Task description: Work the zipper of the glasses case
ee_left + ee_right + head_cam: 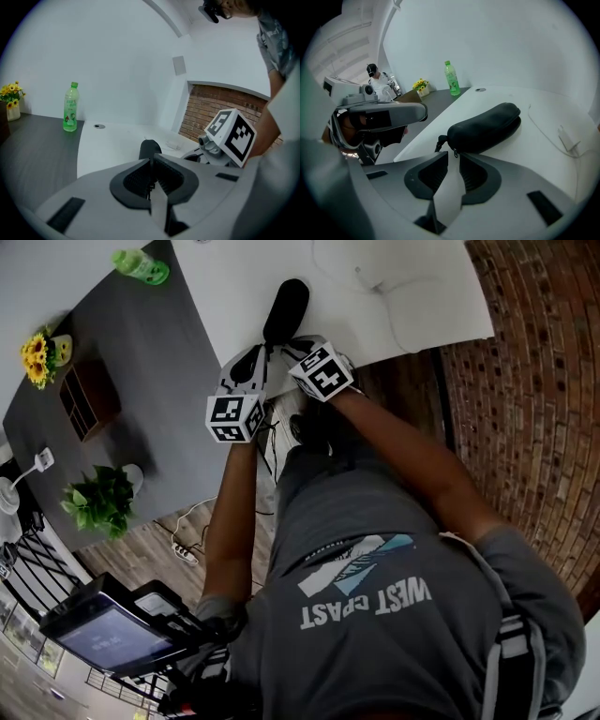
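The glasses case [485, 126] lies on the white table [534, 157]. Our right gripper [453, 161], jaws slightly apart, sits just short of its zipper pull [455, 152]. Our left gripper [152, 176] is closed and empty, near the case. We judge zipping not yet begun.

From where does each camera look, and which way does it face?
Head view: on the head, steeply down at the black oval glasses case on the white table; both arms, left gripper, right gripper.
Left gripper view: on it, along shut jaws, across the table; right gripper's cube.
Right gripper view: on it, down parted jaws at the case; left gripper.
Shared: case, green plastic bottle.
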### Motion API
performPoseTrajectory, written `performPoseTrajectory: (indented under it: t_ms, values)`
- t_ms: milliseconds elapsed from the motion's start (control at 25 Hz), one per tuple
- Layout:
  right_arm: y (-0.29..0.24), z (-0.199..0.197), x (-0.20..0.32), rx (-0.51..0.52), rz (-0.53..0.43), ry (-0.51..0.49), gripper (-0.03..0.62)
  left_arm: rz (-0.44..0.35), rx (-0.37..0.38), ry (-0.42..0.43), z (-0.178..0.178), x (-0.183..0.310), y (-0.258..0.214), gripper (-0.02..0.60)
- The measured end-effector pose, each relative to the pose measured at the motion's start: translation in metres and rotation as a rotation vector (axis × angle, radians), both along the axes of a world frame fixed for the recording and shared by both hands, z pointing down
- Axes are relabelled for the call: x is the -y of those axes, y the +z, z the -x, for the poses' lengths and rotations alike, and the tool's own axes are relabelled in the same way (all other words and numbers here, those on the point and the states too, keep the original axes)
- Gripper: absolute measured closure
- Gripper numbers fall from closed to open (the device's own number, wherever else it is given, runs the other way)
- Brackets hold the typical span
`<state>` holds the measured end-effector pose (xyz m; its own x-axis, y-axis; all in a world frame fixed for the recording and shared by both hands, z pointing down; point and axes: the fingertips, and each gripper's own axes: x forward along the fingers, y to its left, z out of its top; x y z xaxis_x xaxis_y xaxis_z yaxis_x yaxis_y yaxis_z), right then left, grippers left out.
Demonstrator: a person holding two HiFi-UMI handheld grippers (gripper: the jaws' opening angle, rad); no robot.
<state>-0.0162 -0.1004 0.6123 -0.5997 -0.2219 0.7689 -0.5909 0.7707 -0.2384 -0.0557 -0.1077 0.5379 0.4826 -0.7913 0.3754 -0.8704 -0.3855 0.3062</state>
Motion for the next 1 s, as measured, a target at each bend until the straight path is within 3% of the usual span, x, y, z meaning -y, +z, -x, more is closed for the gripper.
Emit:
performPoseTrajectory:
  t_ms: [120, 400, 480, 720, 1000]
  values:
    - [-0.017, -0.001, -0.019, -0.021, 0.003, 0.003, 0.54, -0.007, 0.009, -0.005, -0.005, -0.015, -0.019, 0.576]
    - [-0.008, 0.005, -0.006, -0.046, 0.008, 0.041, 0.542, -0.004, 0.044, -0.005, 0.002, -0.007, -0.014, 0.576]
    - [-0.008, 0.004, -0.003, -0.043, 0.009, 0.05, 0.576, -0.009, 0.06, -0.005, 0.003, -0.005, -0.016, 0.577]
    - [-0.017, 0.005, 0.001, -0.016, 0.016, 0.031, 0.588, -0.029, 0.212, 0.044, 0.008, 0.02, -0.011, 0.577]
    - [-0.038, 0.0, 0.0, 0.035, -0.027, 0.002, 0.597, 0.023, 0.225, 0.058, 0.003, 0.045, 0.005, 0.576]
